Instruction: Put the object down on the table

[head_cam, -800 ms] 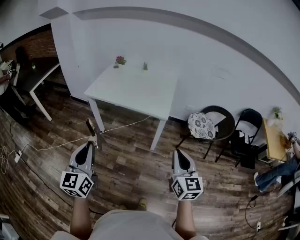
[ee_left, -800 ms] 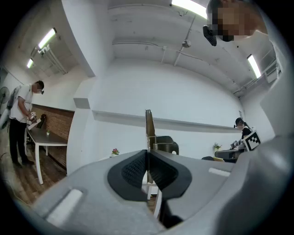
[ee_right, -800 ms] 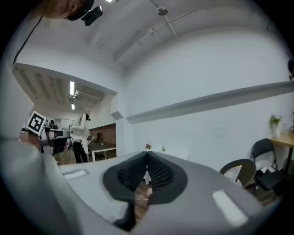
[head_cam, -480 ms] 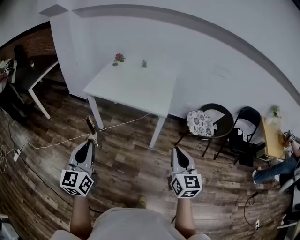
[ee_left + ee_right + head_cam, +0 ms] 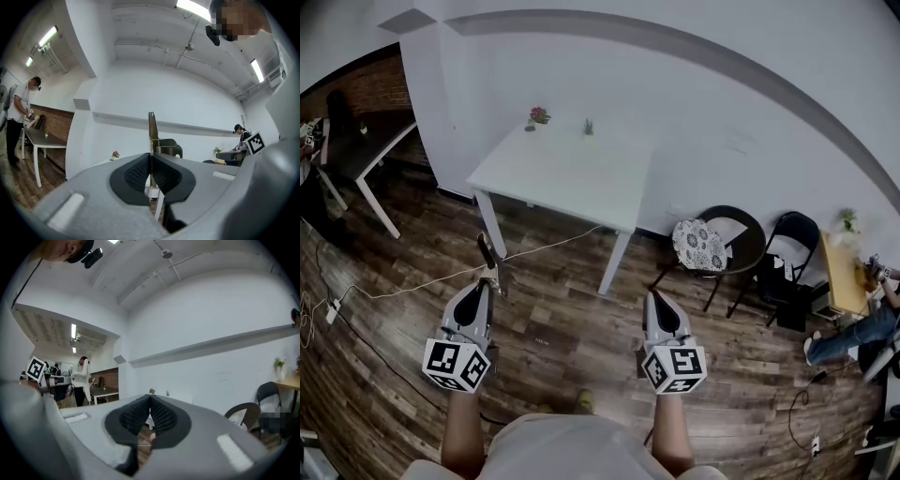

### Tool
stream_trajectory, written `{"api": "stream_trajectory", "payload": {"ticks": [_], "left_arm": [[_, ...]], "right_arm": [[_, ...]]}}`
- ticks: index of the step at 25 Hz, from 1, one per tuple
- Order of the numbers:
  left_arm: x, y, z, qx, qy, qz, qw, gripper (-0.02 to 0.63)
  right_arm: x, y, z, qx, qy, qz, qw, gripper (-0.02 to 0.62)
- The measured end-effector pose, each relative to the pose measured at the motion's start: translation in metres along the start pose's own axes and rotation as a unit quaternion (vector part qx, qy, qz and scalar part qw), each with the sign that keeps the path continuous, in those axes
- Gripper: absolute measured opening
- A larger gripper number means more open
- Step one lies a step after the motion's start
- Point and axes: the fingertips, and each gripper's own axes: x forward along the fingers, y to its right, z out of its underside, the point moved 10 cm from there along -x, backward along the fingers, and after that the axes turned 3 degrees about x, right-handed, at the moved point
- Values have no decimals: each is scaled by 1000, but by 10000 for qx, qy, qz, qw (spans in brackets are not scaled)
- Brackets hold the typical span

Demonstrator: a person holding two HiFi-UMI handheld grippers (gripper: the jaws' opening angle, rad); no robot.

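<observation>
Over the dark wooden floor (image 5: 562, 323), well short of the white table (image 5: 572, 178), the person holds both grippers out in front of the body, side by side and apart. The left gripper (image 5: 487, 287) is clamped on a thin flat object (image 5: 490, 266), which sticks up and forward out of the jaw tips. The object's far end is dark and the part nearer the jaws looks metallic. In the left gripper view the black ribbed pads (image 5: 137, 174) press on the object (image 5: 152, 130) from both sides, and it stands nearly upright, seen edge-on as a narrow strip. What kind of tool it is I cannot tell. The right gripper (image 5: 655, 300) carries nothing: in the right gripper view its pads (image 5: 136, 416) meet at the tips with nothing between them. The table stands against the white wall with two small potted plants (image 5: 540, 117) near its far edge. A pale cable (image 5: 422, 286) runs across the floor below the left gripper. To the right of the table stand a round chair with a patterned cushion (image 5: 701, 248) and a black folding chair (image 5: 789, 253).
</observation>
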Motion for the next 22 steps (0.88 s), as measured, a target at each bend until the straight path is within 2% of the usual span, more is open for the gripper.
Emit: {"api": "stream_trajectory", "payload": {"ticks": [15, 22], "left_arm": [[-29, -35, 13, -139, -56, 121, 9998, 9], [-18, -42, 20, -158, -104, 124, 9997, 10]], "right_arm": [[-3, -52, 15, -84, -108, 59, 9999, 3], [13, -51, 22, -44, -145, 51, 9999, 3]]}}
